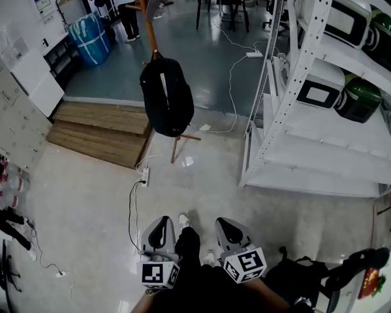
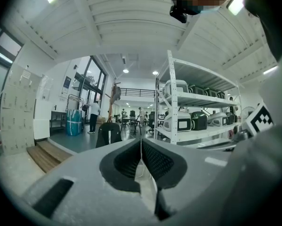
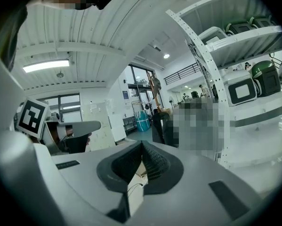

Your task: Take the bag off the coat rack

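The left gripper (image 1: 161, 222) and right gripper (image 1: 226, 223) are being held side by side, close but not touching, both pointing forward. Each is keeping its jaws pressed together with nothing between them.

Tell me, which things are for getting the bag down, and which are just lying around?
For the job: black bag, hanging on the wooden coat rack; left gripper and right gripper, both shut and empty.

Just lying about: white shelving, blue bundle, wooden platform, power strip on the floor.
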`<state>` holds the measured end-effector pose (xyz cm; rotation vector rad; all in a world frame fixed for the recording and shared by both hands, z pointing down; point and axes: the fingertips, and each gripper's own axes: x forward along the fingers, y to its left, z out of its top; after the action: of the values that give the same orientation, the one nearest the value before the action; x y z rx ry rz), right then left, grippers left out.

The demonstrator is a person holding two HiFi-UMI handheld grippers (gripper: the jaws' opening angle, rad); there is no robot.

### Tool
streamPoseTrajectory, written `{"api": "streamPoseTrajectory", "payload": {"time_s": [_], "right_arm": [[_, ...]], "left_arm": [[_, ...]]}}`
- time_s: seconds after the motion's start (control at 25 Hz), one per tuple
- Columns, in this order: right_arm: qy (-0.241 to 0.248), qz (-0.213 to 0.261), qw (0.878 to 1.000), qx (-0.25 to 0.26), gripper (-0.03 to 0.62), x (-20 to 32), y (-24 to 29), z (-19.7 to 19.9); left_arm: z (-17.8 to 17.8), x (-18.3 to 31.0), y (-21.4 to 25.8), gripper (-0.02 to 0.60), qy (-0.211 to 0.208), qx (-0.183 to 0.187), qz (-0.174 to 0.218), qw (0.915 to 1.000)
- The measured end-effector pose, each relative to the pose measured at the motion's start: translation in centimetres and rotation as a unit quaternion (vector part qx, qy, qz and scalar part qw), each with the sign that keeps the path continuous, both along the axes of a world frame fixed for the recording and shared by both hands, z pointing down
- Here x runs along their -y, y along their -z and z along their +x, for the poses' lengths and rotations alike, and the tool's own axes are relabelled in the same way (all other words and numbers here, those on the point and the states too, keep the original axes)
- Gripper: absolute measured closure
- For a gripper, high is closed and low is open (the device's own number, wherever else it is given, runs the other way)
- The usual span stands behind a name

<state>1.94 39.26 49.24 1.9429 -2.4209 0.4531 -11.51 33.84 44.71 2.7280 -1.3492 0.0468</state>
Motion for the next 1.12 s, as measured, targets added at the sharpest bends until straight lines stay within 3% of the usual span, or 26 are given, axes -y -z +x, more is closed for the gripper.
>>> {"api": "streamPoseTrajectory", "payload": {"time_s": [0.64, 1.12], "right_arm": [[-0.008, -0.014, 1.0, -0.011, 0.582, 13.6, -0.1, 1.2], [-0.013, -0.031, 0.999, -0.033, 0.582, 26.7, 0.7, -0.8]], "left_arm": [[2.0, 14.7, -0.4, 0.558, -0.016, -0.008, -0.009, 0.9998], [-0.7, 27.9, -0.4, 0.558, -0.021, -0.016, -0.017, 0.9995]]}}
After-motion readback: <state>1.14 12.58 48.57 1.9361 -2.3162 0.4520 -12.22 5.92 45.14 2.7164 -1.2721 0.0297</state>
